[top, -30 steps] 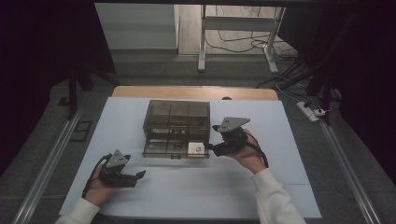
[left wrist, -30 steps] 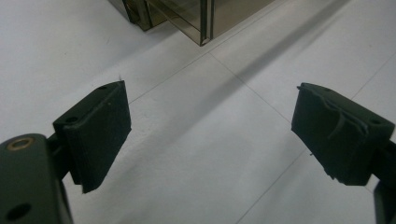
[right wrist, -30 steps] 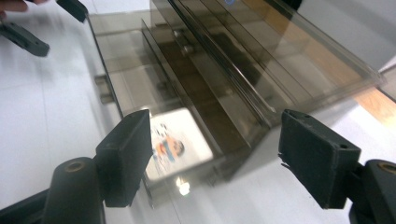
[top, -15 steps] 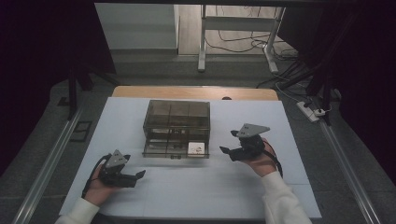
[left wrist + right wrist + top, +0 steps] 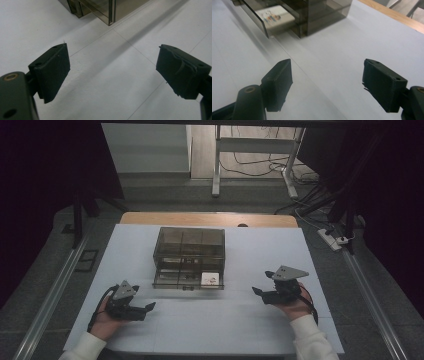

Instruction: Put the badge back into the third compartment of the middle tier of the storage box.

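Note:
A smoky see-through drawer box [image 5: 189, 245] stands mid-table. Its bottom drawer [image 5: 175, 281] is pulled out toward me, with a small white printed box [image 5: 210, 279] lying in its right end. My right gripper [image 5: 257, 292] rests low over the white table to the right of the drawer, pointing left, jaws open and empty. In the right gripper view the jaws [image 5: 327, 80] frame bare table, with the white box [image 5: 275, 16] and drawer unit [image 5: 324, 10] ahead. My left gripper [image 5: 149, 309] sits at the near left, open and empty, with a drawer box corner [image 5: 105, 10] beyond it.
The white table cover [image 5: 260, 250] ends at a wooden strip [image 5: 210, 219] at the back. Beyond the table are a metal frame [image 5: 216, 165], loose cables, and a power strip [image 5: 332, 239] on the floor to the right.
My right gripper has drawn back from the drawer's right end, moving right and toward the near edge, slightly lower. The left gripper and the drawer stayed put.

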Demonstrator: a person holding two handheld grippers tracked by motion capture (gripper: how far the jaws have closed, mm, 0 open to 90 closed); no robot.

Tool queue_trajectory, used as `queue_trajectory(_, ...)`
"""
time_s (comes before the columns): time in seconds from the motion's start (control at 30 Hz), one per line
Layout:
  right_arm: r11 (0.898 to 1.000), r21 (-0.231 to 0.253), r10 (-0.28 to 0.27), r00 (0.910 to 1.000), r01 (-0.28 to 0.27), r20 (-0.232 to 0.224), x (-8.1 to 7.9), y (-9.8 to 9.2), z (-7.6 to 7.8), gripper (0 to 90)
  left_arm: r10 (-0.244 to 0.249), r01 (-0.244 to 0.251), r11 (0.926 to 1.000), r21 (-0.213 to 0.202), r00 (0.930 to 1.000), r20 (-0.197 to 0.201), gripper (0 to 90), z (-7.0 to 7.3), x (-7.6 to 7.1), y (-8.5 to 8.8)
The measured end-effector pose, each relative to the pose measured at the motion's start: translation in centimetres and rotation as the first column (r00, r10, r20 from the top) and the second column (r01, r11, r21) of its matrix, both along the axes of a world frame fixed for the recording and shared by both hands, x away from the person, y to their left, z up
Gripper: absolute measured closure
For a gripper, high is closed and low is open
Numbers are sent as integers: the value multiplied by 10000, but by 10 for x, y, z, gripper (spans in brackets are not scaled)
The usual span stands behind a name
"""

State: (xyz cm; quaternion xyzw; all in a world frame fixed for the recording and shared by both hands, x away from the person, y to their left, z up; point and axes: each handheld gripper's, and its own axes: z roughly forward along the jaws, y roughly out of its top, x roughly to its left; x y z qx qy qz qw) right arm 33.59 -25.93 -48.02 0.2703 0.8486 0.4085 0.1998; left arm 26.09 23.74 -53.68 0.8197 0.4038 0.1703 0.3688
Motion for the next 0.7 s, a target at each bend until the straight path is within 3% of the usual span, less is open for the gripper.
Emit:
queue_trajectory(0.47, 9970, 164, -758, 9970, 761, -178, -22, -49, -16, 235, 24, -24, 10000, 75, 10000, -2, 120, -1, 1, -1)
queue_trajectory(0.7, 9957, 113, -920, 9955, 923, -219, -28, -61, -21, 233, 37, -37, 9999, 101, 10000, 3, 120, -1, 1, -1)
